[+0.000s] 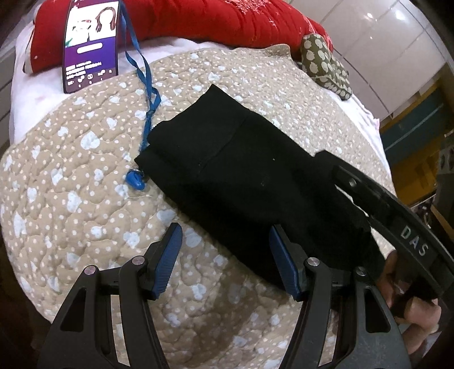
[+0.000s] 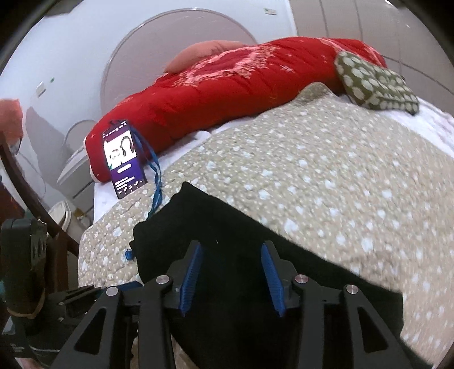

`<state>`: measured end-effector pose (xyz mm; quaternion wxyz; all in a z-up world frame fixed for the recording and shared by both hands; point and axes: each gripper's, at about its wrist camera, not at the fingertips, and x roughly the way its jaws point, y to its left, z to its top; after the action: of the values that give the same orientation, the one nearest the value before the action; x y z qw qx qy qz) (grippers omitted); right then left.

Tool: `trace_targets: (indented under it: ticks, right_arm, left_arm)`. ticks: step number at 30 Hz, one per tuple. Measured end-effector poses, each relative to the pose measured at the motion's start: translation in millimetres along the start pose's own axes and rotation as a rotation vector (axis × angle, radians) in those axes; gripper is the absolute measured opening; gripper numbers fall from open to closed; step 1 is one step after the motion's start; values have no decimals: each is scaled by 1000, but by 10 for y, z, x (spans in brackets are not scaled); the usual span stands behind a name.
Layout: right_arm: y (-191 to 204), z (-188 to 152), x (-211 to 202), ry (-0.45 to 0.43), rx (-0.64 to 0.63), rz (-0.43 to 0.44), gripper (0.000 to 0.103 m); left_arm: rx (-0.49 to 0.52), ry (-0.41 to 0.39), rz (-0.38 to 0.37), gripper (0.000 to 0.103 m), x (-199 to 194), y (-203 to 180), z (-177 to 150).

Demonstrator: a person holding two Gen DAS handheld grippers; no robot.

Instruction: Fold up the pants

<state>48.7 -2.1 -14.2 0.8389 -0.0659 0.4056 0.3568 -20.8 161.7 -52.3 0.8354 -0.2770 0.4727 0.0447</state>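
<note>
The black pants (image 1: 232, 170) lie folded in a long bundle on the beige dotted quilt (image 1: 85, 176). My left gripper (image 1: 224, 244) is open and empty; its right finger touches the bundle's near edge, its left finger is over bare quilt. In the right wrist view the pants (image 2: 232, 227) lie right under my right gripper (image 2: 231, 255), which is open just above the cloth. The right gripper's body (image 1: 397, 215) shows at the right of the left wrist view, its fingertips hidden by the pants.
A lit phone (image 1: 90, 42) with a blue lanyard (image 1: 147, 93) leans on a red quilted blanket (image 1: 212, 20) at the back; the lanyard's end touches the pants. A green dotted cushion (image 2: 374, 82) lies at the back right. The bed's edge and a dark rail (image 2: 25, 181) are at left.
</note>
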Motion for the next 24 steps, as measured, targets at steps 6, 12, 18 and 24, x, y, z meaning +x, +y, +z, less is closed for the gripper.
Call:
trace_targets:
  ticks: [6,12,18,24]
  right_arm:
    - [33,229,191,27,-41,47,44]
    - [64,410,499,81,-110,68,44]
    - [77,508,826,154,-179,101,45]
    - [100,524,1004,197,-190,157,45]
  left_arm:
    - [-45,-2,-35,77,76,18,23]
    - [-82,5,-71,82,133,44,107]
    - [-88,-7,-77,88,187,19,138]
    - [-94,-20,-78,89,187,34,119]
